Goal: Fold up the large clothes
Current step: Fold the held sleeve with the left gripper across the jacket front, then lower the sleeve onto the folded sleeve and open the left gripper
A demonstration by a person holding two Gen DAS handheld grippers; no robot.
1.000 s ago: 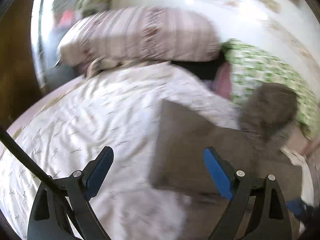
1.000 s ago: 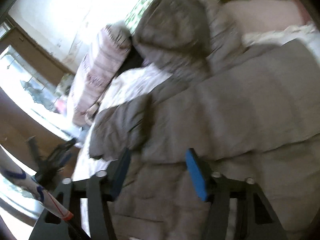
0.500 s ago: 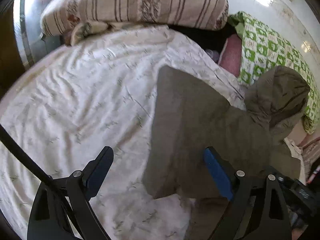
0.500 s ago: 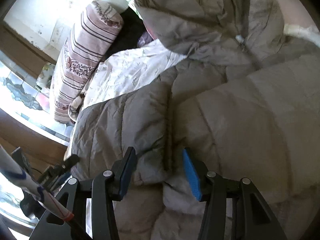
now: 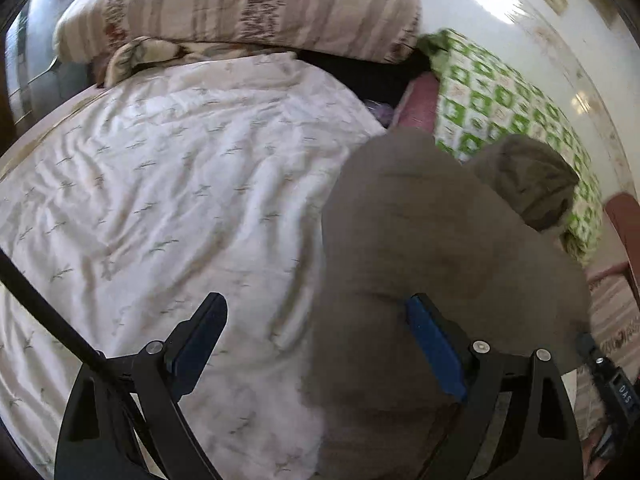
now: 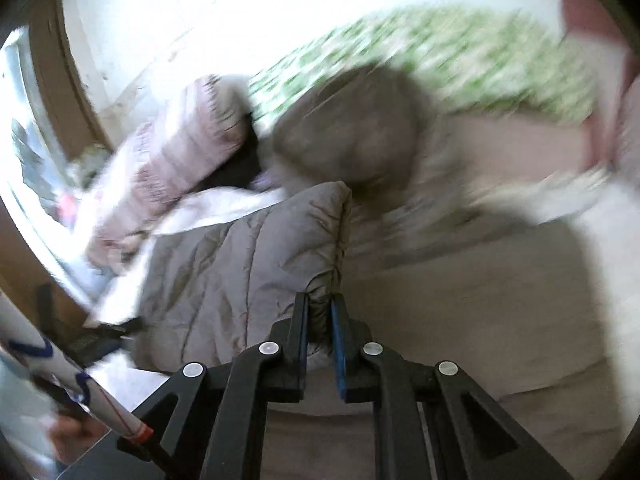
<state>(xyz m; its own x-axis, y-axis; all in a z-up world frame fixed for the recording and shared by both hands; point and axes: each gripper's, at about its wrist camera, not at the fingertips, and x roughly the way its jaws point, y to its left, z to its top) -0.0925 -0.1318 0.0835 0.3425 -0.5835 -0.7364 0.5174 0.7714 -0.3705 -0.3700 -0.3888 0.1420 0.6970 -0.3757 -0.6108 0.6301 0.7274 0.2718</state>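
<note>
Right wrist: right gripper point(image 6: 320, 312) clamped on jacket point(image 6: 240, 264) cuff edge.

- Your left gripper point(image 5: 316, 336): jaws spread wide, pointing downward, blue-padded fingers point(image 5: 434, 350) well apart and pressing on nothing.
- Your right gripper point(image 6: 320, 320): jaws drawn nearly together, pinching a bunched fold of the grey jacket sleeve point(image 6: 248, 272) between the pads, angled downward.
- Your left hand point(image 6: 70, 434): a blurred part visible at the lower left edge of the right wrist view.
</note>
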